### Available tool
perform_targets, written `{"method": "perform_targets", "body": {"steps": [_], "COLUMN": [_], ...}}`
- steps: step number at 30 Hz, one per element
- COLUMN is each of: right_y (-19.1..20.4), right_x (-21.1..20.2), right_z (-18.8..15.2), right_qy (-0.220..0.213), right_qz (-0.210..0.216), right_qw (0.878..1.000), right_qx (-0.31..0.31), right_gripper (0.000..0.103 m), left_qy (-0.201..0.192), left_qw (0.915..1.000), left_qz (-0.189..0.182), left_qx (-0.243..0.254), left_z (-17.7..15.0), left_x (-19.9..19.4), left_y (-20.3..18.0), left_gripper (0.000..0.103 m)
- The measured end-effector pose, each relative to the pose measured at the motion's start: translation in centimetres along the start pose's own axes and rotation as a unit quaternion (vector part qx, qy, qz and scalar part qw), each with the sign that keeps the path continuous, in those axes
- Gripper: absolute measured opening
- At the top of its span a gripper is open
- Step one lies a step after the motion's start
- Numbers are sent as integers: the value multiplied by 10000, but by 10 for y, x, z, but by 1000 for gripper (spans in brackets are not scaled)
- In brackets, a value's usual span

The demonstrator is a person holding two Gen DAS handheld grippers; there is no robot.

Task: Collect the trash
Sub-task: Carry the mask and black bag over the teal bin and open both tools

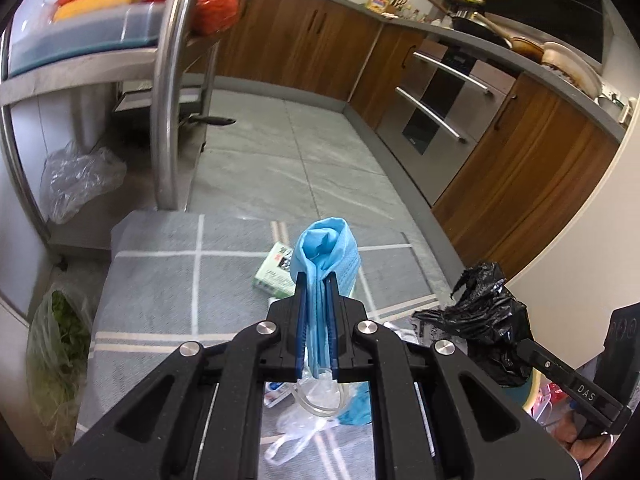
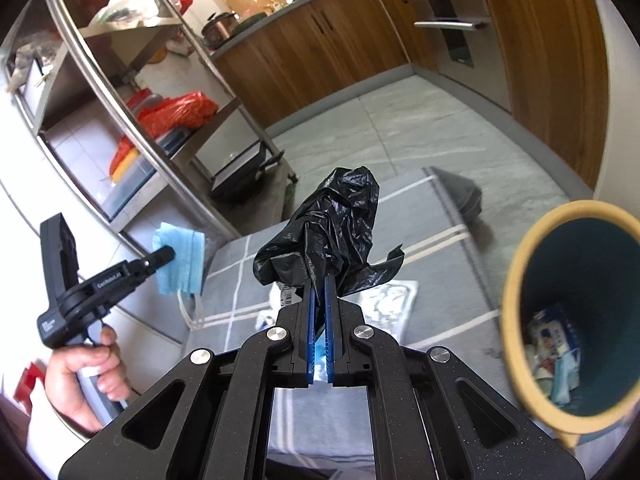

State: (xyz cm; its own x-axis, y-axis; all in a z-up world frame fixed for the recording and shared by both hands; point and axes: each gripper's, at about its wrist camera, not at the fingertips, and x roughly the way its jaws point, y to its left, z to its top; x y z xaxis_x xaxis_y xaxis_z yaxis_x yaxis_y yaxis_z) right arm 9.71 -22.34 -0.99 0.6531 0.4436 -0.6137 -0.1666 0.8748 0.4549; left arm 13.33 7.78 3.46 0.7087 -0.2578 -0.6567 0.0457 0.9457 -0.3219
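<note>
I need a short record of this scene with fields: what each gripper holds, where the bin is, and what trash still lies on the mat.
left gripper: shut on blue mask
right gripper: shut on black bag
bin: right of the right gripper, open, trash already inside
mat: green box, clear plastic
place: kitchen floor

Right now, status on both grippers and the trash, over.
Left gripper shut on blue face mask. Right gripper shut on black plastic bag. Bin open at right, nothing blocking. Green box left on mat.
</note>
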Motion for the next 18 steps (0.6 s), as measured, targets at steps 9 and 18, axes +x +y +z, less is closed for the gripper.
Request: {"method": "perform_targets", "body": {"steps": [9, 18], "right_y": [-39, -96], "right_x": [-42, -88], "right_z": [0, -7], "right_qy": [-215, -560], "right_qz": [-185, -635], "right_qw": [9996, 9955], "right_qx": [74, 431], "right_gripper": [5, 5], "left_qy": [-61, 283], "left_qw": [9991, 9925], "left_qz": [-388, -1041], "left_qx": [175, 576], "left_z": [5, -14], "left_x": [0, 21], "left_y": [-40, -114], "left_gripper": [8, 8]}}
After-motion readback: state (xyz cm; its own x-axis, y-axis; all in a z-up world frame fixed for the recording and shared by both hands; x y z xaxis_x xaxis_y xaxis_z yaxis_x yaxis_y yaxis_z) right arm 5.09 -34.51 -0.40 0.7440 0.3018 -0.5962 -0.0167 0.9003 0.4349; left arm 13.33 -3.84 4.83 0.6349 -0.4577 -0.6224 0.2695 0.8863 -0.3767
